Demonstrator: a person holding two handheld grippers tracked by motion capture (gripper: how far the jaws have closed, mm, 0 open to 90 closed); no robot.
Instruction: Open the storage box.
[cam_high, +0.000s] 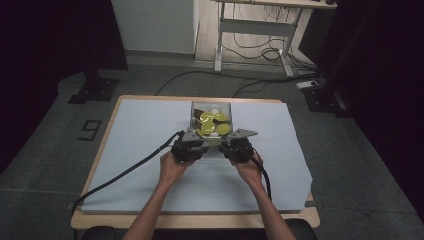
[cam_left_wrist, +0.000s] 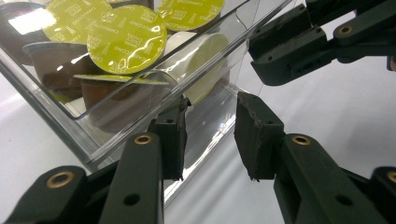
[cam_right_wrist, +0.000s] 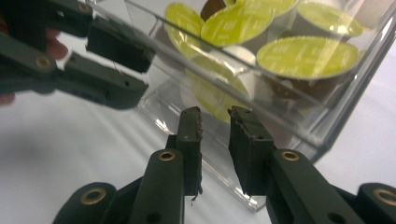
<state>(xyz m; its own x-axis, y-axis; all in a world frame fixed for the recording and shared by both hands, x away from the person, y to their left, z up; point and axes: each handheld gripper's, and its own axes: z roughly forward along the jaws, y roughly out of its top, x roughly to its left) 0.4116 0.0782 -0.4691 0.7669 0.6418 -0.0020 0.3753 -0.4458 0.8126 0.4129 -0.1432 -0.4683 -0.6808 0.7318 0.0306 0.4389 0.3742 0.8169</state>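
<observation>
A clear plastic box (cam_high: 211, 104) stands on the table's far middle, holding several coffee capsules (cam_high: 214, 124) with yellow-green foil lids. Both grippers meet at its near side. My left gripper (cam_high: 201, 143) is open, and in its own view the jaws (cam_left_wrist: 210, 116) straddle the box's near corner (cam_left_wrist: 79, 140), the left pad touching the clear wall. My right gripper (cam_high: 226, 144) is open by a narrower gap (cam_right_wrist: 215, 119) over the box's lower front wall (cam_right_wrist: 322, 135). Each gripper appears in the other's view (cam_left_wrist: 254, 58) (cam_right_wrist: 147, 72). Capsules (cam_left_wrist: 126, 39) (cam_right_wrist: 306, 58) lie just behind the wall.
A pale sheet (cam_high: 150, 125) covers the wooden table, with bare room left and right of the box. The left gripper's cable (cam_high: 125, 170) trails to the near left edge. On the floor beyond are a desk frame with cables (cam_high: 252, 47) and black stand bases (cam_high: 95, 90).
</observation>
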